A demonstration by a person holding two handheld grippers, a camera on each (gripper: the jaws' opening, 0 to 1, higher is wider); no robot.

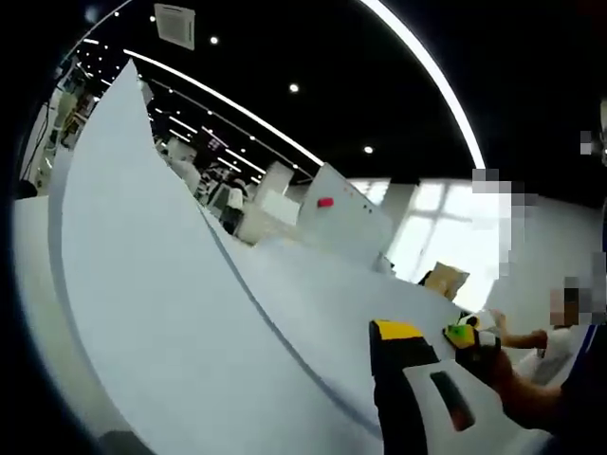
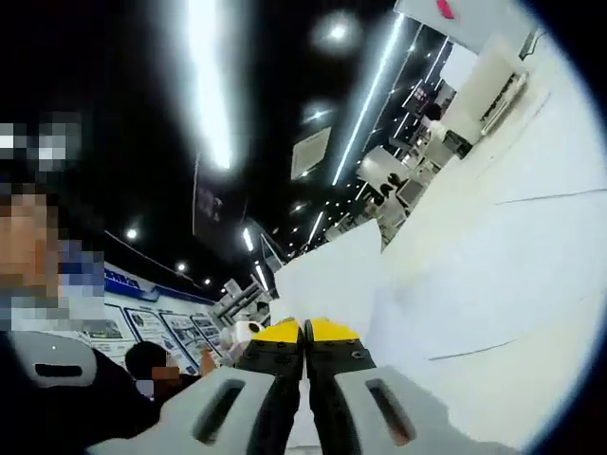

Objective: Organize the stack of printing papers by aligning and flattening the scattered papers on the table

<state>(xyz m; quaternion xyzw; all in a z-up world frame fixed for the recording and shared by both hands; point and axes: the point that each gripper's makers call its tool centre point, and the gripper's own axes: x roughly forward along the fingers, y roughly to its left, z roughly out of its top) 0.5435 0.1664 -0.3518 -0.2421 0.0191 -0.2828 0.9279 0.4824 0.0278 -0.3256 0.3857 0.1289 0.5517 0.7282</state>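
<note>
Now, in the left gripper view, a large white sheet of paper [image 1: 161, 284] is seen lifted and curving, its long edge sweeping from the upper left down to the lower right, with more white papers [image 1: 313, 284] spread flat on the table beyond it. Open table is left at the far right, up to a white board with a pink mark [image 1: 343, 220] and a brown cardboard box [image 1: 444, 280]. The left gripper [image 1: 403, 346] is seen at the lower right, one yellow-tipped jaw rising there; how far the jaws stand apart cannot be told, nor whether the sheet is gripped. Just beside it, another gripper with a green tip [image 1: 463, 334] is held in a person's hand [image 1: 507, 379].

Over in the right gripper view, the camera is tilted steeply, ceiling lights being seen at the upper left. White papers [image 2: 493, 256] are laid over the table at the right, their edges drawn as thin lines. The right gripper [image 2: 304, 332] is seen with its yellow tips pressed together, and a raised sheet [image 2: 327, 275] is seen standing directly beyond the tips; whether it is pinched cannot be told. A seated person [image 2: 152, 365] is seen at the lower left.
</note>
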